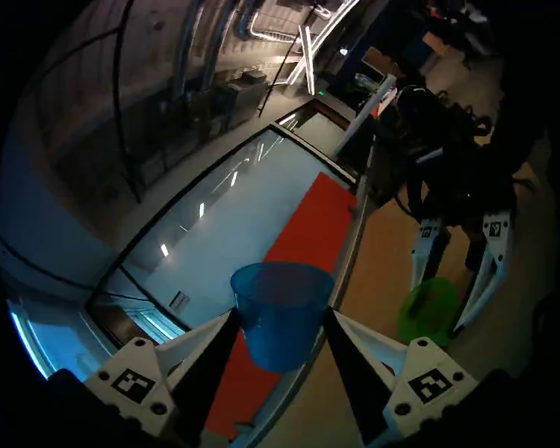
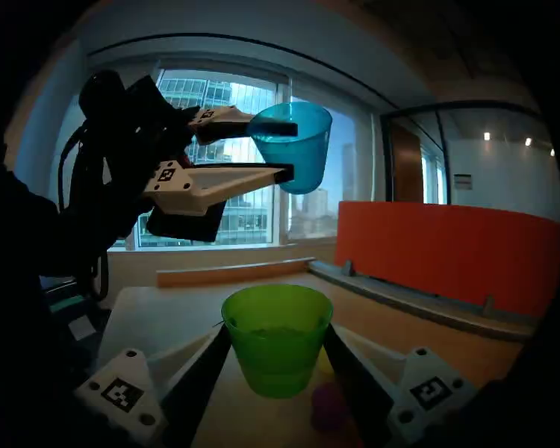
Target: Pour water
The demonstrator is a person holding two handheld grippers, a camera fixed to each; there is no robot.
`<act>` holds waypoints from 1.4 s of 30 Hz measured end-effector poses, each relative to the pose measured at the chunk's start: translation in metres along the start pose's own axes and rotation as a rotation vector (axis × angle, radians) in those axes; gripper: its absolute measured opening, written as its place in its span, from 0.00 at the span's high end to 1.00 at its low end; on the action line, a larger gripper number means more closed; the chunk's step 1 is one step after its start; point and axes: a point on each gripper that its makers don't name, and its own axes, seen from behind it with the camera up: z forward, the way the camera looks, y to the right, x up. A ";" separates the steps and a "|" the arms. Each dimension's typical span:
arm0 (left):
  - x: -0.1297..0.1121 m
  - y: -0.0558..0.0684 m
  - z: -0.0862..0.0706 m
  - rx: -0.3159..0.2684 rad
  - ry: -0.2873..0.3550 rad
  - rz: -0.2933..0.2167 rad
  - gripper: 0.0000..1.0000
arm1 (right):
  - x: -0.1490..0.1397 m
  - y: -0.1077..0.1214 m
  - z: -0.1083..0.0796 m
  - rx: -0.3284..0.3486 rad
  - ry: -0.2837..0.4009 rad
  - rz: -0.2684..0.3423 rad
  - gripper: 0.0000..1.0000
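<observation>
A translucent blue cup [image 1: 281, 328] sits between the fingers of my left gripper [image 1: 281, 317], which is shut on it. In the right gripper view that same blue cup [image 2: 299, 145] hangs high in the air, roughly upright, with the left gripper [image 2: 291, 151] clamped on its sides. A green cup [image 2: 278, 347] stands lower down, just above the wooden table [image 2: 399, 321], and my right gripper [image 2: 278, 336] is shut on it. The left gripper view shows the green cup [image 1: 428, 310] held by the right gripper [image 1: 438, 306] off to the right. I cannot tell whether either cup holds water.
An orange partition [image 2: 444, 254] with a grey rail runs along the table's far right side. Large windows [image 2: 228, 194] stand behind the table. A small purple object [image 2: 326, 403] and a yellow one lie on the table just right of the green cup.
</observation>
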 end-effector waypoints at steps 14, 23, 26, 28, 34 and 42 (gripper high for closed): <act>-0.019 -0.006 0.007 -0.027 -0.010 -0.484 0.20 | 0.004 0.000 -0.006 -0.009 0.005 -0.006 0.13; -0.021 -0.005 0.008 -0.053 0.020 -0.734 0.20 | 0.009 -0.001 -0.008 -0.013 0.008 -0.009 0.13; -0.019 -0.004 0.010 -0.064 0.031 -0.804 0.20 | 0.010 -0.002 -0.009 -0.013 0.006 -0.010 0.13; -0.017 -0.003 0.011 -0.072 0.039 -0.841 0.20 | 0.011 -0.002 -0.008 -0.012 0.007 -0.011 0.13; -0.021 -0.001 0.012 -0.076 0.039 -0.873 0.20 | 0.012 -0.002 -0.008 -0.012 0.007 -0.007 0.13; -0.033 0.007 0.007 -0.080 0.022 -0.887 0.20 | 0.011 0.001 -0.010 -0.020 -0.001 0.007 0.13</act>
